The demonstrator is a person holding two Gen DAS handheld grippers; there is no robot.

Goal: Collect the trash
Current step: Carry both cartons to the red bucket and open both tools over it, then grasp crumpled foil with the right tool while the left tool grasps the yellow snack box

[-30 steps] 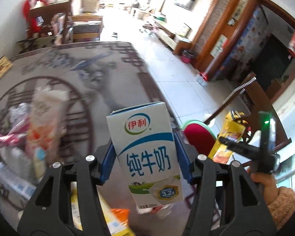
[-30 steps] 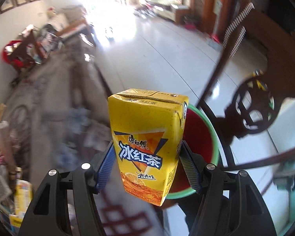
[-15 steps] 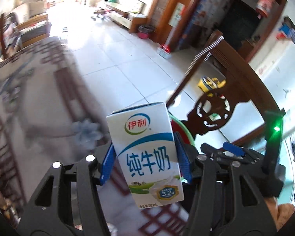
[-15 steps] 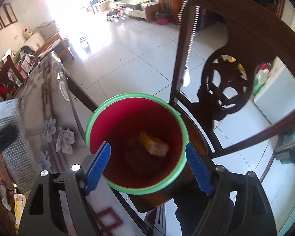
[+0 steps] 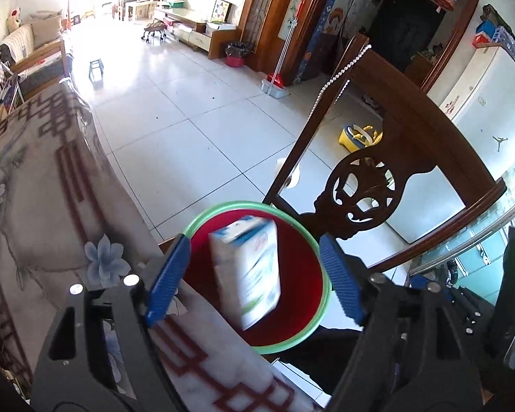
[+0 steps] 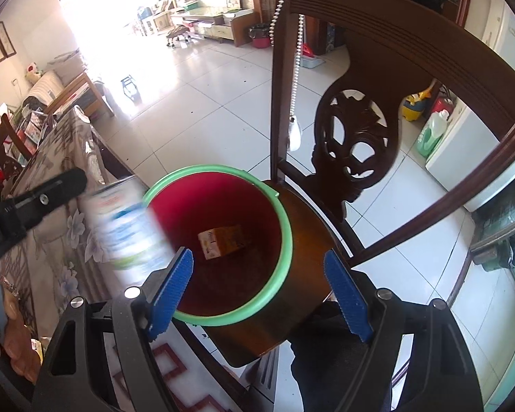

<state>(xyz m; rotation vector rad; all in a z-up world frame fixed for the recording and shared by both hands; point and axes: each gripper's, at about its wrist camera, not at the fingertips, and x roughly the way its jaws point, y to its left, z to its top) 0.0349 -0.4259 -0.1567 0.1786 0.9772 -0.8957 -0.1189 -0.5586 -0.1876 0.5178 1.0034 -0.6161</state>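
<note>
A red bucket with a green rim stands on a dark wooden chair seat beside the table. My left gripper is open above it, and the white and blue milk carton falls free between its fingers over the bucket mouth. The carton shows blurred in the right wrist view, at the bucket's left rim. My right gripper is open and empty over the bucket. The yellow tea carton lies on the bucket's bottom.
The table with a flowered cloth lies to the left. The carved chair back rises behind the bucket, with a bead chain hanging from it. White tiled floor stretches beyond.
My left gripper opened and let the milk carton go; it now drops toward the bucket. My right gripper, open since half a second ago, stays over the bucket with the tea carton inside.
</note>
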